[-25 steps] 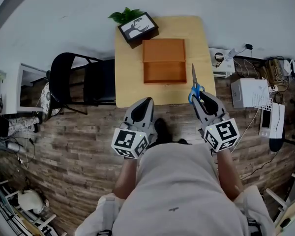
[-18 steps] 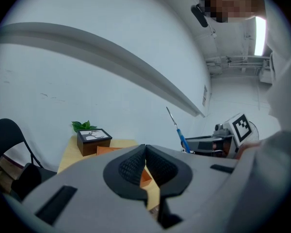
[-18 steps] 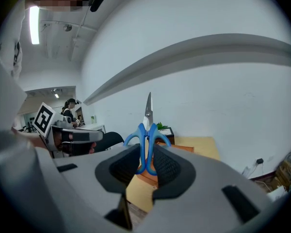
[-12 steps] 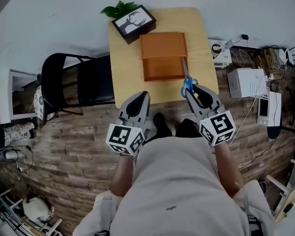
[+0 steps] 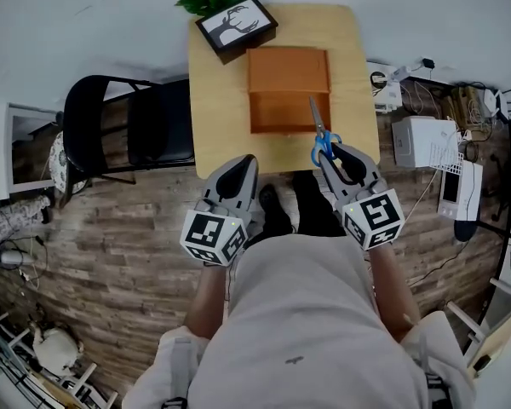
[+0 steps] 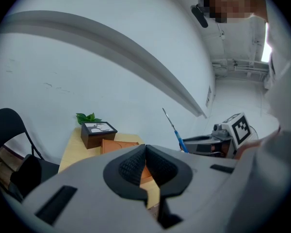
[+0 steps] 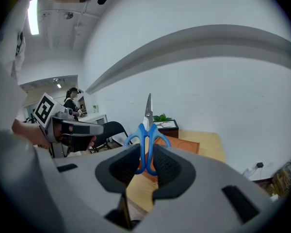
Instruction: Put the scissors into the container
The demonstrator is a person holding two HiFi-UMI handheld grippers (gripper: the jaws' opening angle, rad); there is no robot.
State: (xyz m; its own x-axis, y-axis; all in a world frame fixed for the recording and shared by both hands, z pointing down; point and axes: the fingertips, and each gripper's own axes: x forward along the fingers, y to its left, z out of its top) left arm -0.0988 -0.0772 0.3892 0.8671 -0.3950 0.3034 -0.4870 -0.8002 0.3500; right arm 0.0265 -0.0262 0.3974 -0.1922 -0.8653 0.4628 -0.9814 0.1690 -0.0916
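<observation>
1. Left tool: jaws together with nothing between them. It is held short of the near edge of the worktop and takes no part in the hold.
2. Right tool: jaws clamped on the blue handles of the scissors, gripping across both loops. The blades are closed and point away from the person.
3. Position of the scissors: off the worktop, carried in the air. In the head view the blade tip lies over the near right part of the container, while the handles are just short of its front wall. Height above it cannot be told.
4. Container: an open brown wooden box at mid-worktop, nothing visible inside.
5. Step in hand, as judged: carry and lower.
   - Bring the handles forward past the front wall before descending.
   - Turn the blades to run along the box's longer side so the full length fits.
   - Lower the scissors flat and part the jaws only once they rest on the floor of the box.
   - Risk: the tip catching the rim.
6. Beyond: a framed picture and a plant at the far left corner, clear of the path.
</observation>
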